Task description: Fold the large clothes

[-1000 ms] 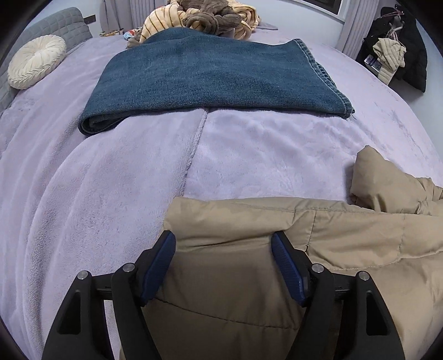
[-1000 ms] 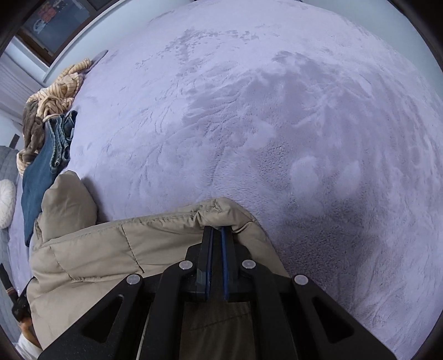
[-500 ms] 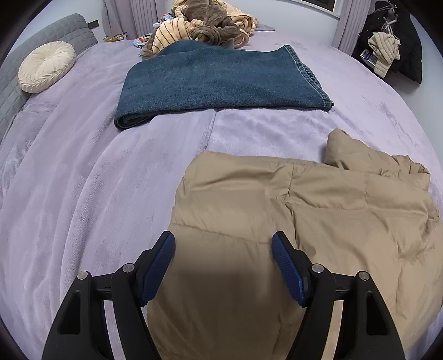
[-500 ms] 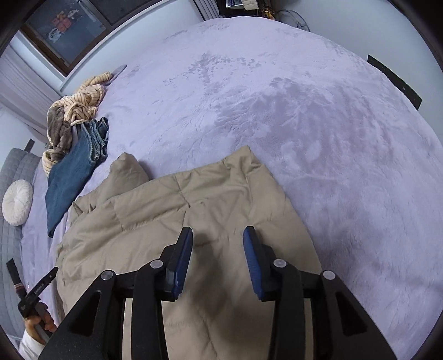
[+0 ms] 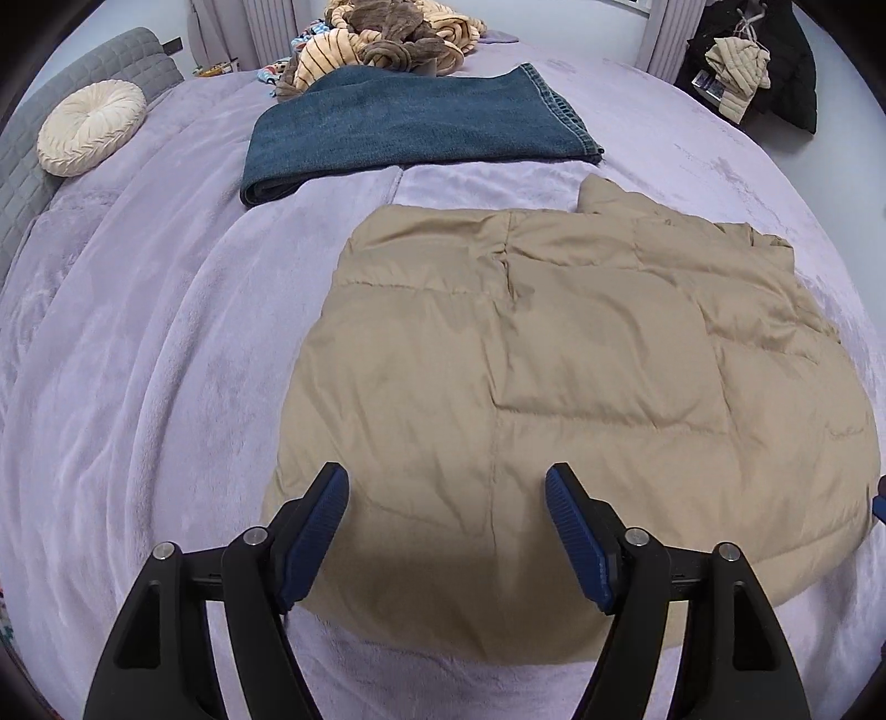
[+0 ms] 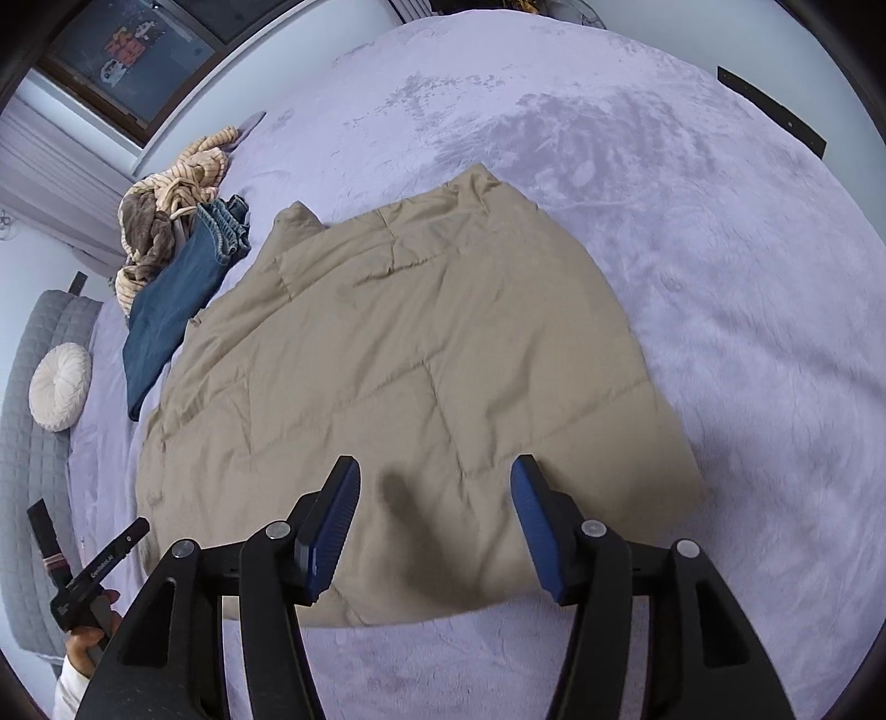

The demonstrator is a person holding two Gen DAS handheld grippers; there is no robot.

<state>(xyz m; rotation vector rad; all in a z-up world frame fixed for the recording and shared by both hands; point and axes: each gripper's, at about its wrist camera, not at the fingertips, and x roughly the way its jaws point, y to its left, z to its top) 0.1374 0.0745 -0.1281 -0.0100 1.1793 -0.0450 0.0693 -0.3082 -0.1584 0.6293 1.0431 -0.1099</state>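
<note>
Tan quilted jacket point(image 5: 554, 387), folded into a rough rectangle, flat on the lavender bed cover point(image 5: 138, 387), one puffed corner raised at its far edge; seen also from the right wrist point(image 6: 398, 354). Left gripper point(image 5: 446, 531) above the jacket's near edge, blue fingers point(image 5: 315, 531) wide apart and opening, nothing between them, clear of the fabric. Right gripper point(image 6: 434, 526) likewise above the near edge, fingers point(image 6: 332, 526) parted and opening, nothing gripped. Beyond the jacket, apart from it: folded blue jeans point(image 5: 410, 122), then a heap of striped and brown garments point(image 5: 382, 39). Round cream cushion point(image 5: 91, 127) against a grey quilted headboard point(image 5: 111, 61) at far left. Dark clothes point(image 5: 758, 66) hanging at far right. Hand point(image 6: 88, 637) on the left gripper's handle at lower left of the right-wrist view
</note>
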